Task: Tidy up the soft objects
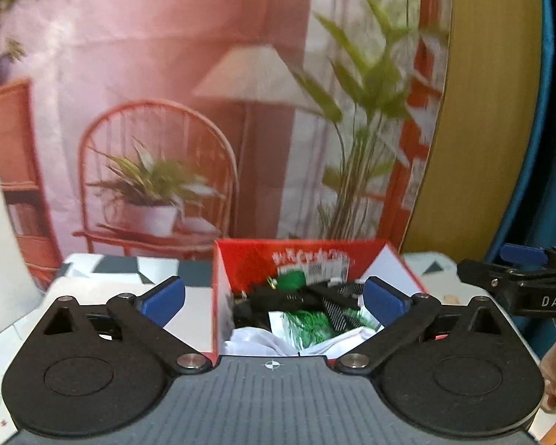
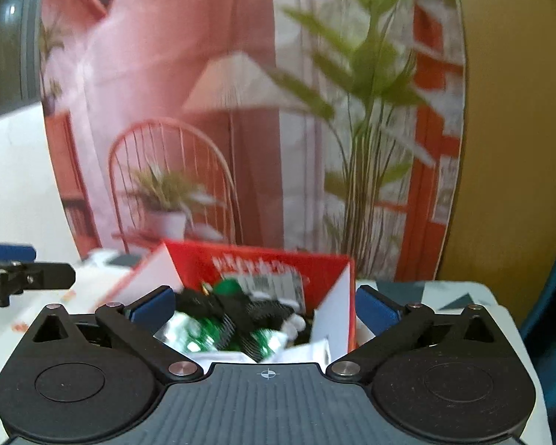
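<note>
Left gripper (image 1: 274,296) hovers just in front of the red box (image 1: 241,259), fingers (image 1: 165,294) wide apart, holding nothing. The red box sits on the patterned table (image 1: 122,265), open top, backdrop poster (image 1: 166,92) behind it. Inside the box: white cloth (image 1: 255,337) at the near edge, a black strap-like fabric (image 1: 278,298) across the middle, a green-printed piece (image 1: 307,326) under it, a green lump (image 1: 291,280) toward the back wall. Right of the box, the right gripper (image 2: 265,306) also faces the opening, fingers (image 2: 376,306) spread, empty; its right finger is outside the box's right wall (image 2: 346,296).

Judgement: contents look light, limp, crumpling easily; the green piece may be a slick wrapper, blur prevents telling. Best hold is probably a bunched fold of the white cloth near the front rim, pinched deep so it doesn't slide out. The strap could drag neighbours along. The box looks like light cardboard and may shift if nudged.
</note>
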The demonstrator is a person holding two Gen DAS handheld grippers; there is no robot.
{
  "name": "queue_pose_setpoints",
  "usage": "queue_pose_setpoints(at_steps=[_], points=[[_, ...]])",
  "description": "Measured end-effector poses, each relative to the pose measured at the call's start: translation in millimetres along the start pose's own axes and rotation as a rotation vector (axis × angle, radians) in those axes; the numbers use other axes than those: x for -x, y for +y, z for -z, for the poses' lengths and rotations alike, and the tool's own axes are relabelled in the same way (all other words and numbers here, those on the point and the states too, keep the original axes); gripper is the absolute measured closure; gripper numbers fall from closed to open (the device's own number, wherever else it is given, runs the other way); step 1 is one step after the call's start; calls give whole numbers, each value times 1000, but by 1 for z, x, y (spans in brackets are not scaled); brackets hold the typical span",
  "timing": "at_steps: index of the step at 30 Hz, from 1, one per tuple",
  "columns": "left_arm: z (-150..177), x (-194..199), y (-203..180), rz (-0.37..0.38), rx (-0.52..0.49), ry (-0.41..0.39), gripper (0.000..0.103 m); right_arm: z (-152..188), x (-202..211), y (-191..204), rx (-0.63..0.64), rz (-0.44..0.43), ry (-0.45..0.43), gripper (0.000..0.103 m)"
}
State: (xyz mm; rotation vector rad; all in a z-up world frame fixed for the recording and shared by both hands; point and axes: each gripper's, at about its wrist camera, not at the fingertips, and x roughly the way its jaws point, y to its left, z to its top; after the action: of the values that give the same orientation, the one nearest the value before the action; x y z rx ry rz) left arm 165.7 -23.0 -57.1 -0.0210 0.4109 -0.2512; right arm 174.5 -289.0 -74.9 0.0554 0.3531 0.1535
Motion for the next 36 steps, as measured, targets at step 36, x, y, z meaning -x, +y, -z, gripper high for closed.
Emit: queue_pose_setpoints(at_steps=[36], points=[[-10, 197, -43, -140, -56, -195, 0, -22, 222, 49, -30, 94, -192, 0]])
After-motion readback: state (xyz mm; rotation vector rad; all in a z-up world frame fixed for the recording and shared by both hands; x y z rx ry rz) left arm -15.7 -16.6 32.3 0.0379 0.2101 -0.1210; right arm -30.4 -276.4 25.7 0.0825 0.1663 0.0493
